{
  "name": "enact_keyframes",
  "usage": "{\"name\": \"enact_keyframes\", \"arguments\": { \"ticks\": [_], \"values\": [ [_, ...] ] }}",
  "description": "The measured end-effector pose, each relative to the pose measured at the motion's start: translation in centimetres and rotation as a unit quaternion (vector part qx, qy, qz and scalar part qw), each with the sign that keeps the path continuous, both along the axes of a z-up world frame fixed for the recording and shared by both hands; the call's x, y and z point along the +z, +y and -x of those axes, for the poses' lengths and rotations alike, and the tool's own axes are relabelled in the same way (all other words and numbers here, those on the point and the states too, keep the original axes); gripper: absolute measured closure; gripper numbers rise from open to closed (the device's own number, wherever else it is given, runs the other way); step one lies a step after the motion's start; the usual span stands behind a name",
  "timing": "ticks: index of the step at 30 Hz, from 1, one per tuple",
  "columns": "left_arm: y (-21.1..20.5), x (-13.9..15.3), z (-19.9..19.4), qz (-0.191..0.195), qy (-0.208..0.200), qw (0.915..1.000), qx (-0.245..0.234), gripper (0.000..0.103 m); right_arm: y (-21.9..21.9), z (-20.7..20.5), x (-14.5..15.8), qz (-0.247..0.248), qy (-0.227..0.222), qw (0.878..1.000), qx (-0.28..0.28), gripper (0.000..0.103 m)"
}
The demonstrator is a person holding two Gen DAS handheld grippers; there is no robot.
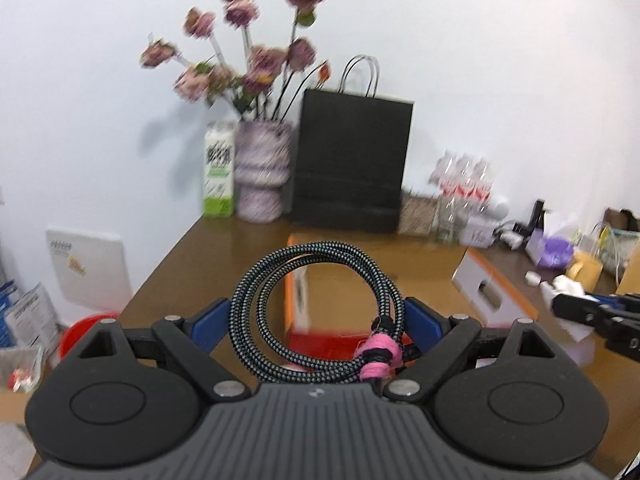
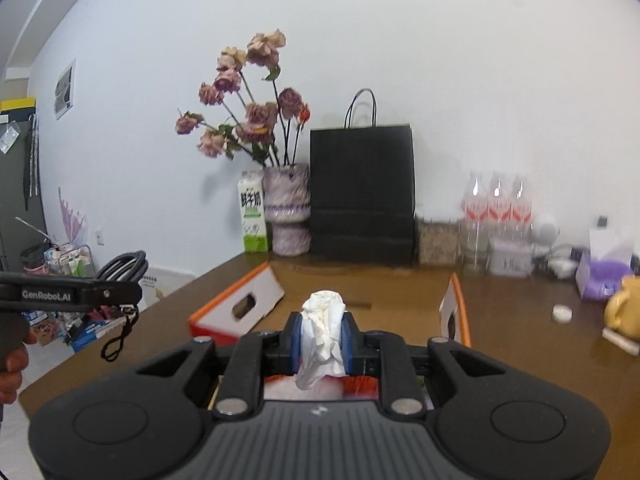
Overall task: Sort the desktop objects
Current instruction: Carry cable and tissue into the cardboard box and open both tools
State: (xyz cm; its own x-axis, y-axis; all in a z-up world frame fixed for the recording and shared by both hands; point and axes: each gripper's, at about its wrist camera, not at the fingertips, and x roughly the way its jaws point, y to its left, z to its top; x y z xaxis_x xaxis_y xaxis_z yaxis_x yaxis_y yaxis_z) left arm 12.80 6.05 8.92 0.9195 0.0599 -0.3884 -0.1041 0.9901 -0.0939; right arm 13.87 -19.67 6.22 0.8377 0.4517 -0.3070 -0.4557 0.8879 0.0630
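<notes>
The left tool (image 1: 318, 316) pinches a coiled braided cable (image 1: 316, 312) between its blue pads, raised above the open orange box (image 1: 298, 280) on the brown table (image 1: 192, 276), probably so it can be dropped inside; the coil stands almost upright, its loop facing the camera, and the pink-tied bundle end hangs low on the right. The right tool (image 2: 322, 340) is pressed on a crumpled white tissue (image 2: 323, 332), also over the box, likely as rubbish to sort away; the tissue's long axis runs up and down, its top free above the pads.
</notes>
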Motion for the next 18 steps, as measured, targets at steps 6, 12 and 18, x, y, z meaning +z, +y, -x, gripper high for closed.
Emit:
{"name": "enact_keyframes", "arguments": {
  "ticks": [6, 12, 18],
  "values": [
    [-1.5, 2.6, -6.8, 0.0, 0.004, 0.9999, -0.016, 0.011, 0.8, -6.0, 3.3, -0.002, 0.004, 1.0, -0.001, 0.085],
    [-3.0, 1.6, -15.8, -0.013, 0.071, 0.9972, -0.017, 0.011, 2.3, -15.7, 3.6, 0.032, 0.063, 0.997, -0.017, 0.085],
    [-3.4, -2.9, -24.0, -0.024, 0.164, 0.9861, 0.007, 0.011, 3.9, -25.0, -0.4, 0.085, 0.157, 0.983, -0.038, 0.084]
  ]
}}
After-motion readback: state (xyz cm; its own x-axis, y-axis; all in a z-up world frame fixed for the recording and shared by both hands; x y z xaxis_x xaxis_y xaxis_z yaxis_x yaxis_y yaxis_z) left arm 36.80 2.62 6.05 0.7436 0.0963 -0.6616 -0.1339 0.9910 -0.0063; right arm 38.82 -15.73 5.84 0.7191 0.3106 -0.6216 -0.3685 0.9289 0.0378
